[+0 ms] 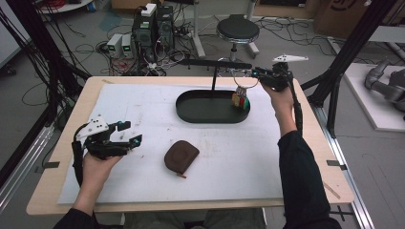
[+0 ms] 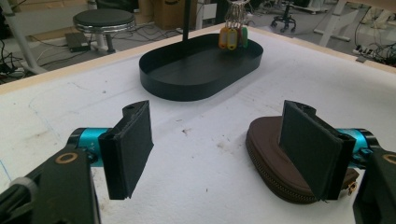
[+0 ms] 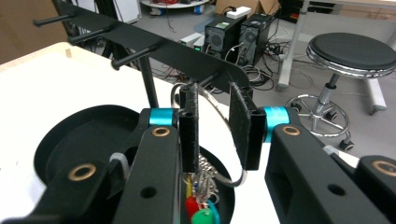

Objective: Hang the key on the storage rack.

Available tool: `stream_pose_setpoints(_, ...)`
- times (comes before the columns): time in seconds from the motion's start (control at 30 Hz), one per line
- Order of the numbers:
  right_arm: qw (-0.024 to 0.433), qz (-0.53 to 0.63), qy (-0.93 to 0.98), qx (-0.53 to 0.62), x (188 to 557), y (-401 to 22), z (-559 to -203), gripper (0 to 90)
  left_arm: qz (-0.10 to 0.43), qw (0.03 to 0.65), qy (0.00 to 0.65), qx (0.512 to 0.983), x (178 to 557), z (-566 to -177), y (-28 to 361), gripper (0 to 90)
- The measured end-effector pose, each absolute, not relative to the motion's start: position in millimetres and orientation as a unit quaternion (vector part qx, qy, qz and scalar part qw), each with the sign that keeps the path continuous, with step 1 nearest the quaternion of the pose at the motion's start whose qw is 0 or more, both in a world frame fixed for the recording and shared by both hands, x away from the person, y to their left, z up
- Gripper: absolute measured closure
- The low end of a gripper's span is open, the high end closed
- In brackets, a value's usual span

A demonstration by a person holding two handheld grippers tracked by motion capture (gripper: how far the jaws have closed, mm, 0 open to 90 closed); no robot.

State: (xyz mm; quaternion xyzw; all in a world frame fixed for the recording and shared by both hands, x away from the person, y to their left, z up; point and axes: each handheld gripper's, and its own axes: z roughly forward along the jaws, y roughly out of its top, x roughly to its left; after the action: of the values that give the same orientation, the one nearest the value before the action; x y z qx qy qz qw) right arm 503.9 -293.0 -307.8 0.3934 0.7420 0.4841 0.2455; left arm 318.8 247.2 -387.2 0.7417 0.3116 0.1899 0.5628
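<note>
White mat point(image 1: 143, 109) covering wooden table point(image 1: 305, 157). Brown zip pouch point(image 1: 181, 155) lying flat on mat, near front centre. Round black stool point(image 1: 237, 29) on floor beyond table. Two computer towers point(image 1: 154, 26) left of stool, cables point(image 1: 90, 50) strewn over floor around them. Cardboard boxes point(image 1: 334, 16) at far right.

each hand carries a black two-jaw tool. the left gripper point(image 1: 128, 133) has flat rectangular black pads, turquoise metal collars behind them, brass-ringed pivot holes in its arms, a white plate dotted with small holes on top, and a thick black cable looping under the wrist. the right gripper point(image 3: 218, 128) has the same turquoise collars and brass rings, fuzzy-edged pads, a grey three-cornered plate above, and a black cable along the forearm. both sleeves are black.
</note>
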Motion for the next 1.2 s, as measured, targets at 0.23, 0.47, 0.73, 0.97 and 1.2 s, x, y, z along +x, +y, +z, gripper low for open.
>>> stream_pose_setpoints(0.23,0.233,0.488,0.751,0.378,488,-294,-297,62.8,0.187,0.564,0.308,0.743,323,-387,244,25.9)
stream_pose_setpoints(0.47,0.235,0.494,0.758,0.355,460,-291,-277,58.4,0.187,0.566,0.305,0.743,328,-386,238,25.9)
stream_pose_setpoints(0.73,0.235,0.506,0.757,0.341,421,-292,-267,57.0,0.193,0.568,0.300,0.742,332,-384,234,25.9)
stream_pose_setpoints(0.97,0.235,0.516,0.751,0.338,389,-306,-279,53.3,0.195,0.570,0.303,0.738,334,-382,233,25.9)
stream_pose_setpoints(1.2,0.226,0.525,0.743,0.347,365,-323,-306,49.8,0.199,0.572,0.307,0.734,336,-381,233,25.9)
